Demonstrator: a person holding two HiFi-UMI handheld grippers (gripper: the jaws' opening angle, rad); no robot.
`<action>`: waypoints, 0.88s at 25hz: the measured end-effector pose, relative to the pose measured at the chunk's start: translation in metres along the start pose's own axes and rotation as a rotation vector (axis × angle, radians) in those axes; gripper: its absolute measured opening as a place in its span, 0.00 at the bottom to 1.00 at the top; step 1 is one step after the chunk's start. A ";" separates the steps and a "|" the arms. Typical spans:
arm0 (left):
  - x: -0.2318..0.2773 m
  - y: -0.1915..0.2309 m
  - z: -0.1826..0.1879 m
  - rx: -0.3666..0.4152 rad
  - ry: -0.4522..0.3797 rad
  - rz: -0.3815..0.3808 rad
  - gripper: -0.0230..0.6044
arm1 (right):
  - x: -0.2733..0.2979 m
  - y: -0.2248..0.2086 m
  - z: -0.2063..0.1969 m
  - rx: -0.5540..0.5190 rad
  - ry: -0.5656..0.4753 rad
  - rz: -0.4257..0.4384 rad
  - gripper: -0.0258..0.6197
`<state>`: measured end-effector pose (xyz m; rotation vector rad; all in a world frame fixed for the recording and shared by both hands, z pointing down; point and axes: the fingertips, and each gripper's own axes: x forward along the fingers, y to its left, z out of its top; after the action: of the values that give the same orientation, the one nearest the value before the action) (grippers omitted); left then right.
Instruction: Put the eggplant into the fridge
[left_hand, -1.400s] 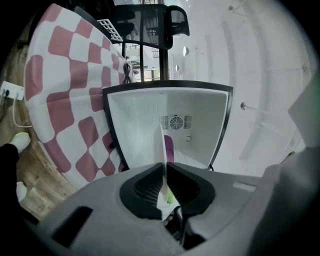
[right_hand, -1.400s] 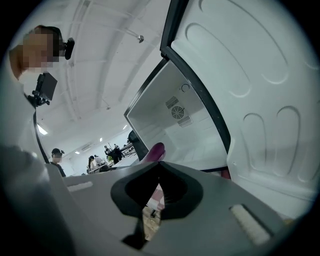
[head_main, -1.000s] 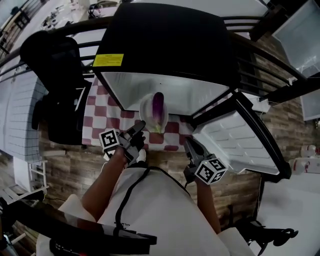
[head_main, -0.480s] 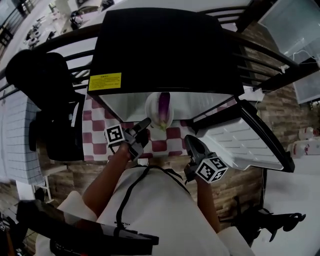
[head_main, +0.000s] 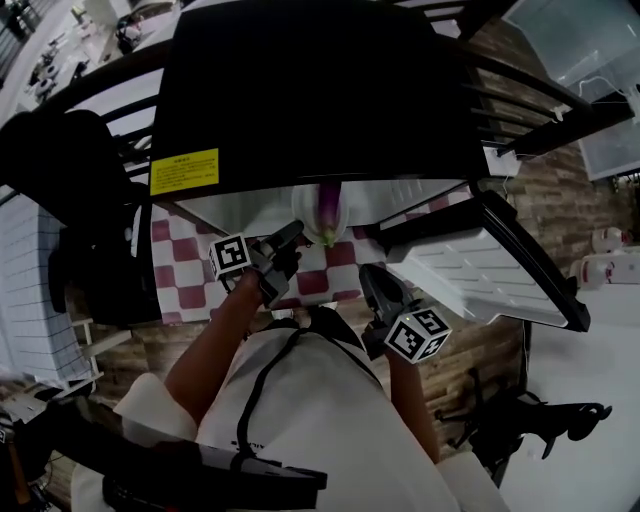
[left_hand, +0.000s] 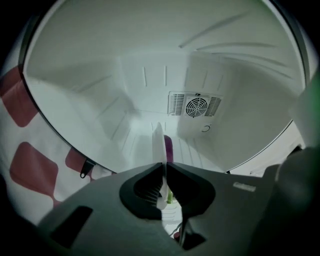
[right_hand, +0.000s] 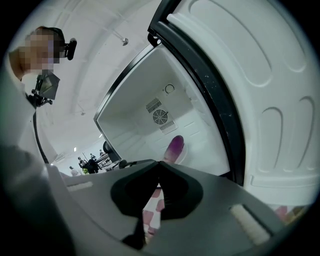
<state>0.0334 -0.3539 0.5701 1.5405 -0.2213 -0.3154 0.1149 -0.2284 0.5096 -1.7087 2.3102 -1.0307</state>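
The eggplant's (head_main: 329, 212) plate (left_hand: 159, 142) is clamped by the left tongs (left_hand: 164, 167) inside the fridge (head_main: 320, 90) on the checked tabletop (head_main: 185, 262); the right tongs (right_hand: 159, 166) are pressed together, seemingly empty.

In the head view the fridge's (head_main: 310, 90) black top covers the far part of the plate (head_main: 302, 206) and of the eggplant (head_main: 328, 208) — only their near ends show. In the left gripper view the plate stands edge-on and hides the eggplant but for a purple sliver beside its rim. The people (right_hand: 92, 162) far off in the right gripper view are too small to tell apart.
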 end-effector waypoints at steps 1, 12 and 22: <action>0.004 0.000 0.000 -0.004 -0.001 -0.009 0.08 | -0.001 -0.002 0.000 0.001 0.005 0.000 0.05; 0.034 0.021 0.010 -0.003 -0.035 -0.019 0.08 | -0.004 -0.024 0.009 -0.027 0.059 0.016 0.05; 0.061 0.047 0.015 0.001 -0.006 -0.008 0.08 | -0.003 -0.030 0.007 -0.029 0.082 0.017 0.05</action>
<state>0.0891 -0.3886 0.6139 1.5419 -0.2199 -0.3268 0.1431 -0.2336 0.5198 -1.6849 2.3964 -1.0889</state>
